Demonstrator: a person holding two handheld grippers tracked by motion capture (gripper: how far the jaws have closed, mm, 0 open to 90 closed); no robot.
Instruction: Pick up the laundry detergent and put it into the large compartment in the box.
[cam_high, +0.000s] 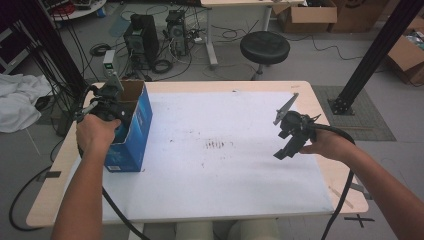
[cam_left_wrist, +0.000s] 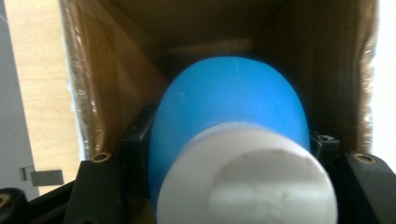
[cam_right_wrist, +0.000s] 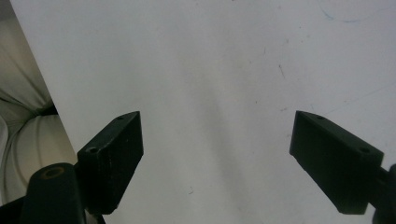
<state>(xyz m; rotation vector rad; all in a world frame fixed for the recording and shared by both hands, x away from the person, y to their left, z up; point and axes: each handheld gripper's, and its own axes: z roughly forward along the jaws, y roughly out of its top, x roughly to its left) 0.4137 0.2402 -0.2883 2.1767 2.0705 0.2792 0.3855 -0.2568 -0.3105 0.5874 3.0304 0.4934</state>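
Blue bottle (cam_left_wrist: 229, 107) clamped in left gripper (cam_high: 106, 106), inside box (cam_high: 135, 125) at frame left; release next; right gripper (cam_right_wrist: 215, 158) wide open, empty.

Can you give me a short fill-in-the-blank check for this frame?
1. The left gripper is shut on a blue ____ with a white cap.
2. It holds it inside the open blue ____, at the table's left side.
3. The right gripper hangs over the white mat with its jaws ____.

Missing words: bottle; box; open
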